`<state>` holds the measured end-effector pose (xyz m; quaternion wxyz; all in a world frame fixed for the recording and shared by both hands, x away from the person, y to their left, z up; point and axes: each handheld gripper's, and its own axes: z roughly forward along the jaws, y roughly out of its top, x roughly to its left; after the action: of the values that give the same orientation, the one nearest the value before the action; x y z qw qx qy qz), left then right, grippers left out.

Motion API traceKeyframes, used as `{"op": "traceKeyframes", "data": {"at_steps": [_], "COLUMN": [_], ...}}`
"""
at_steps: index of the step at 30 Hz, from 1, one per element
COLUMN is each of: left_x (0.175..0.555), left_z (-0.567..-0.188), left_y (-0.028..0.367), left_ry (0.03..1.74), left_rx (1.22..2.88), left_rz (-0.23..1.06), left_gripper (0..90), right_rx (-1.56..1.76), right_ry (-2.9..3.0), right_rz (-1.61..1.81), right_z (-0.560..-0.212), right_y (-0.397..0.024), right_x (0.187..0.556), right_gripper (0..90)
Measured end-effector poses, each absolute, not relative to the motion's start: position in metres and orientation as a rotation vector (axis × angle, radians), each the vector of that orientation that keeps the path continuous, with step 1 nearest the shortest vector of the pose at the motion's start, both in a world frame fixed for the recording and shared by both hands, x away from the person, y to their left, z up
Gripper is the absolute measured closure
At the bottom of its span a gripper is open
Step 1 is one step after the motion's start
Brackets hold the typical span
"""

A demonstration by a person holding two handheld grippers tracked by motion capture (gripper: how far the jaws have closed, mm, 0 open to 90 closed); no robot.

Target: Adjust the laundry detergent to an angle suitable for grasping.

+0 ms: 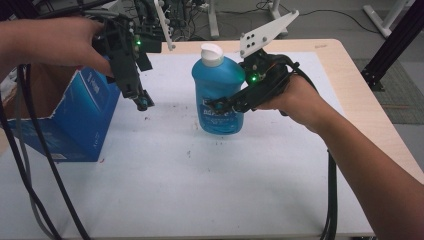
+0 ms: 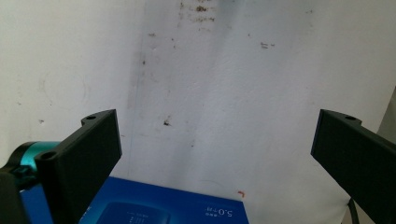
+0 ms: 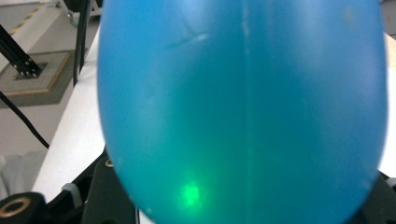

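My right tool point(image 1: 227, 106) is clamped on the blue bottle point(image 1: 218, 95), upright at mid-table point(image 1: 200, 190); my left tool point(image 1: 142, 102) hovers, jaws apart, beside the blue box point(image 1: 75, 125). Grasp done; transfer remains.

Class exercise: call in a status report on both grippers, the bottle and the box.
Right gripper shut on blue bottle, upright on the table. Left gripper open, empty, above blue box. Nothing between bottle and box.

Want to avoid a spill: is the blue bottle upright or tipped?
Upright: the blue bottle stands on its base on the table, white cap on top.
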<state>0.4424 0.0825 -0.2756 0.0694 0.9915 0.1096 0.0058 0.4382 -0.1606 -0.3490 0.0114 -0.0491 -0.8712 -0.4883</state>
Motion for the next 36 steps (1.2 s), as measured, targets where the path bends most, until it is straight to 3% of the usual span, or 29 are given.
{"op": "traceKeyframes", "data": {"at_steps": [36], "left_x": [0.446], "left_z": [-0.286], "left_y": [0.091], "left_ry": [0.355], "left_rx": [2.983], "left_rz": [-0.007], "left_gripper": [1.7], "right_rx": [-0.029], "right_ry": [-2.692], "right_rz": [-1.469], "right_z": [-0.385], "right_y": [-0.136], "right_x": [0.441], "right_gripper": [43.9]}}
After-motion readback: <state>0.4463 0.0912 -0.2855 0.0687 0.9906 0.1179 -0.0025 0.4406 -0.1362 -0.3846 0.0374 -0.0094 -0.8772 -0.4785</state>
